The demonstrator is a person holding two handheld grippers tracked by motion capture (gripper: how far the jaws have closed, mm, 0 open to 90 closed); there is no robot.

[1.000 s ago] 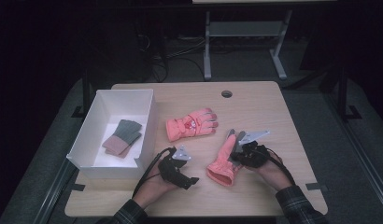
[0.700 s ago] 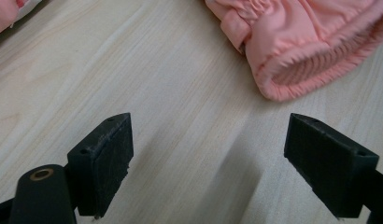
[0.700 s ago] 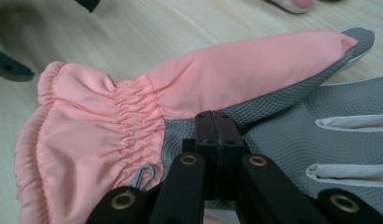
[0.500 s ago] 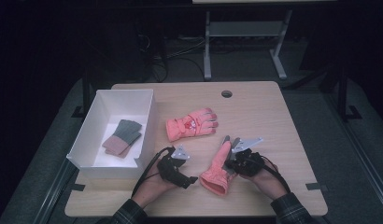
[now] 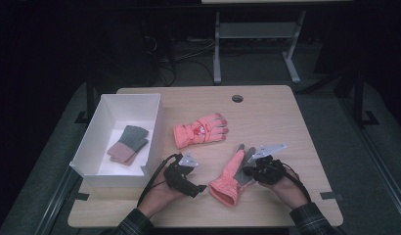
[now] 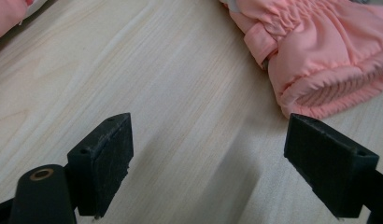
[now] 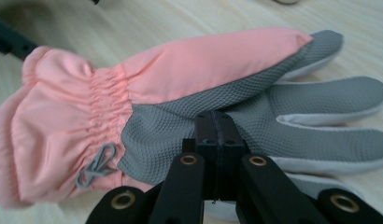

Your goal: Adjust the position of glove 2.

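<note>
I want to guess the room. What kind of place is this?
Probably a lab or workroom for recording tasks: a bare wooden table with a cable hole, loose cables on the floor, and a metal stand behind in a dark room.

White box at the table's left edge — holds a folded green-and-brown glove. Second pink glove lies flat near table centre, just right of the box. Round hole toward the far edge — dark floor around.
</note>
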